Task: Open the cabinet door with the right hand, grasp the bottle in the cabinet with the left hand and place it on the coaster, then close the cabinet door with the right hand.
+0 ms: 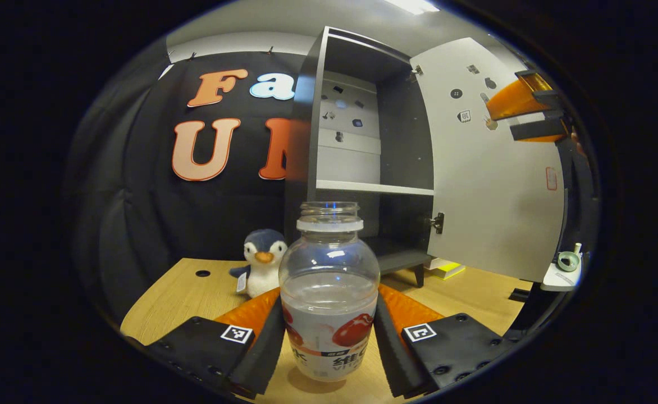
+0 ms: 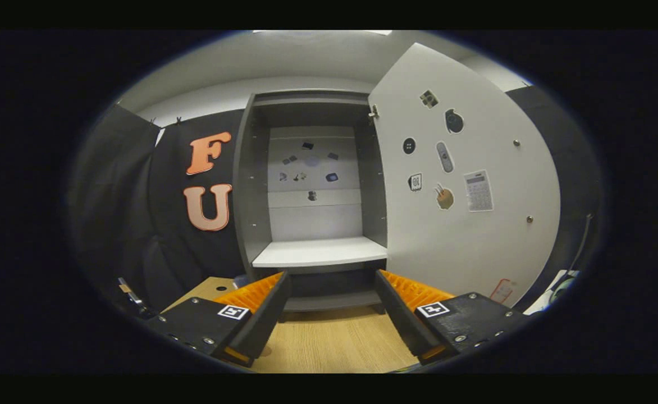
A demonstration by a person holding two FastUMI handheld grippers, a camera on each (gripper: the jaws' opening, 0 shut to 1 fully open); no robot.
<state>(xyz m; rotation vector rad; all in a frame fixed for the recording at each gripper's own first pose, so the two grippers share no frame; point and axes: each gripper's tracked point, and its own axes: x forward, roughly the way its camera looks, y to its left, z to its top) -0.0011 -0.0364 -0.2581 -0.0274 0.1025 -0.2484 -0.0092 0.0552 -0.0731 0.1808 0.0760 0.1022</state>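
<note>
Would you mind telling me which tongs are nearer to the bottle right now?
Left. The left tongs have the bottle between their fingers. The right tongs are open, facing the open cabinet with nothing between them.

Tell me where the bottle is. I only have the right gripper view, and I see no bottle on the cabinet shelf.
Observer: The bottle is out of the cabinet. It stands between the left tongs, with both fingers against its sides.
Operator: Is it on the coaster?
Observer: The left gripper view shows bare wooden table around its base. I can't make out a coaster there.
Operator: Is anything close to it?
Observer: A penguin plush sits on the table just behind the bottle, on the left of that view.
</note>
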